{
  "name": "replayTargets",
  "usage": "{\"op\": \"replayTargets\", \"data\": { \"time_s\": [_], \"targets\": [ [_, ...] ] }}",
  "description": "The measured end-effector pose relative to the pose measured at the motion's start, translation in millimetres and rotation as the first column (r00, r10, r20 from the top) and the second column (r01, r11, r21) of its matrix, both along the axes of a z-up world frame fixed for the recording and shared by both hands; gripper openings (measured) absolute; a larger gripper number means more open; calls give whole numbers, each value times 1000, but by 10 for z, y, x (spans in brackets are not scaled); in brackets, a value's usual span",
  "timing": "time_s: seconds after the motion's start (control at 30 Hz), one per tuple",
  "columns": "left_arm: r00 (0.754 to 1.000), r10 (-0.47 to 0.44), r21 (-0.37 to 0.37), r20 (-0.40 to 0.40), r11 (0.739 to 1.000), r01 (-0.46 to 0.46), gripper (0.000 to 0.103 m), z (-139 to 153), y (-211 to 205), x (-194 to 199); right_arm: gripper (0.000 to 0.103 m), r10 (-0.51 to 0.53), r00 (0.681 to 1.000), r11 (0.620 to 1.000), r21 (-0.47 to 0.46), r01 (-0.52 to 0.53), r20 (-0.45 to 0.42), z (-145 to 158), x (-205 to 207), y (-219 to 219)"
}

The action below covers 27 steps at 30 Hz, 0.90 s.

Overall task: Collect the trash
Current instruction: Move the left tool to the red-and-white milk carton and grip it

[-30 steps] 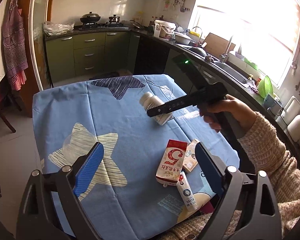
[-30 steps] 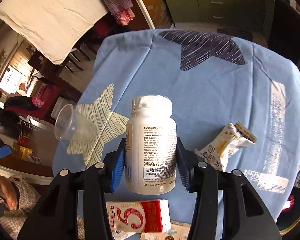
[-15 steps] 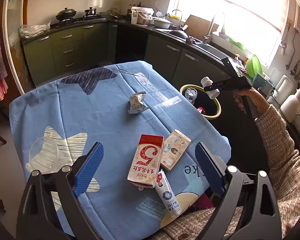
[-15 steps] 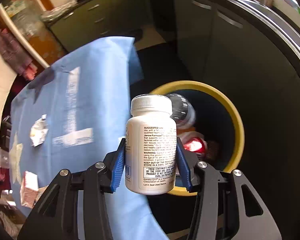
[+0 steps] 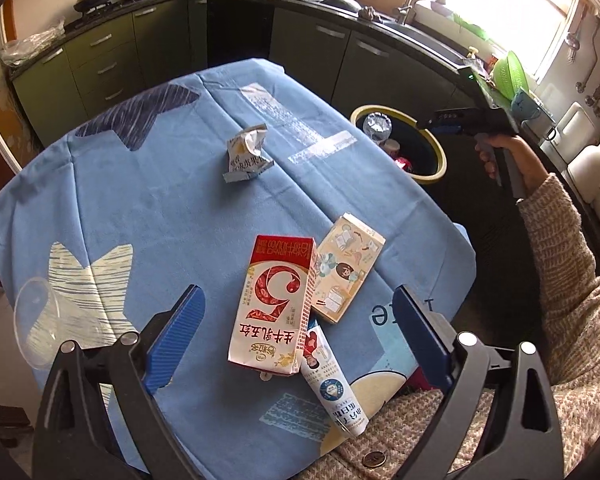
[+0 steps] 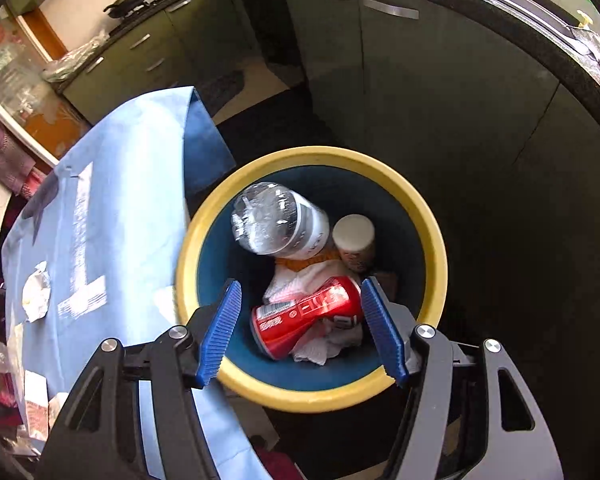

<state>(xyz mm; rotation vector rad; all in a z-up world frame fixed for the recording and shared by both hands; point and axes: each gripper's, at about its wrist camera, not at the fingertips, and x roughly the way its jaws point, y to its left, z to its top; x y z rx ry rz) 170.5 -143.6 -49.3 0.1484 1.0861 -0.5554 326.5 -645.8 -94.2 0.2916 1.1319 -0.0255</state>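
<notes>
My right gripper (image 6: 300, 284) hangs over the yellow-rimmed trash bin (image 6: 434, 260) beside the table. Its jaws are opening and nothing is between them. Inside the bin lie a clear plastic bottle (image 6: 276, 220), a red can (image 6: 308, 312), a paper cup (image 6: 354, 240) and white tissue. My left gripper (image 5: 296, 296) stands open above a red-and-white milk carton (image 5: 274, 300) on the blue tablecloth, apart from it. A beige carton (image 5: 346, 268) and a white tube (image 5: 332, 380) lie against the milk carton. A crumpled wrapper (image 5: 246, 154) lies farther back and a clear plastic cup (image 5: 40, 320) at the left.
The bin (image 5: 440, 156) stands on the floor off the table's far right corner, with the right gripper (image 5: 440, 122) and a hand above it. Dark kitchen cabinets (image 6: 380, 80) run behind the bin. A knitted sleeve (image 5: 560, 280) crosses the right side.
The right gripper carried a white pill bottle from the table to over the bin; the bottle is now gone from its jaws, which stand wider. The left gripper moved down toward the cartons.
</notes>
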Motion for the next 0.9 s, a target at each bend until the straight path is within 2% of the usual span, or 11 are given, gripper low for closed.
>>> {"op": "replayTargets", "data": {
  "time_s": [0.27, 0.37, 0.67, 0.73, 0.9],
  "targets": [
    [982, -21, -8, -189, 1000, 19, 90, -484, -36, 331, 66, 76, 991, 988, 127, -89, 107, 102, -753, 367],
    [978, -21, 11, -207, 1000, 24, 90, -587, -56, 372, 67, 88, 986, 982, 154, -110, 141, 191, -1060, 506],
    [972, -23, 18, -235, 999, 28, 89, -756, -46, 424, 70, 101, 976, 976, 171, -135, 194, 280, -1461, 778],
    [969, -24, 5, -245, 1000, 26, 85, -776, -26, 434, 70, 100, 973, 972, 189, -140, 206, 266, -1547, 824],
    [958, -43, -14, -284, 999, 40, 53, -852, -5, 441, 71, 90, 971, 967, 214, -138, 220, 227, -1690, 882]
  ]
}}
